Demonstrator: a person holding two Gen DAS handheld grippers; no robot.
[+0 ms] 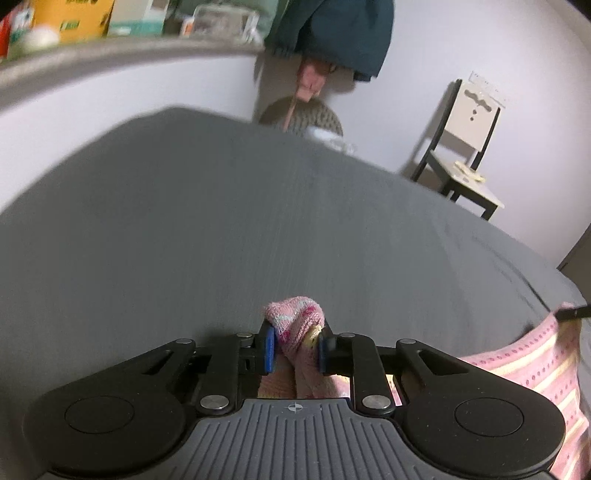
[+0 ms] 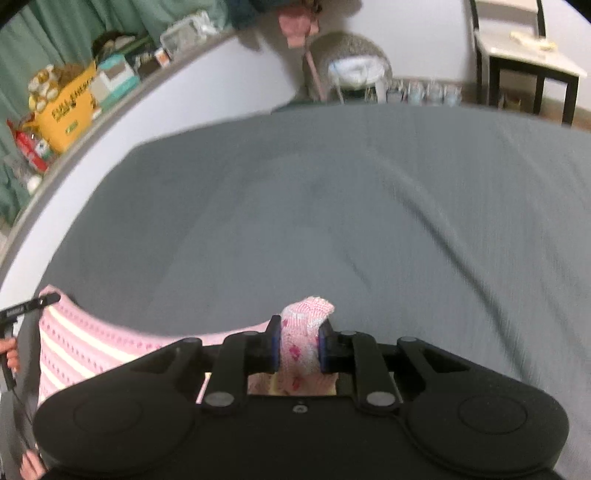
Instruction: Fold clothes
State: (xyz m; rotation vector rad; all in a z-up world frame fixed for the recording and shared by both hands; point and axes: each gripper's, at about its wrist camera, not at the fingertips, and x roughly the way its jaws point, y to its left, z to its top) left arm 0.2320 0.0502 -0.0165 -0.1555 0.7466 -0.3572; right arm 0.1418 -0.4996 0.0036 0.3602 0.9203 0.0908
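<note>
Home bedroom, grey-sheeted bed (image 2: 332, 206); cluttered ledge (image 2: 122, 107), wooden chair (image 1: 465, 147), green curtains (image 2: 55, 33)

Knit pink cloth garment (image 1: 295, 325), matt grey fabric sheet (image 1: 184, 229)

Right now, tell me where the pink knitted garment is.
The pink knitted garment hangs stretched between both grippers above the grey bed sheet: the left gripper pinches one bunched corner, the right gripper the other.

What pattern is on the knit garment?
Pink with cream stripes and dotted rows on the garment; clearest in the right wrist view.
</note>
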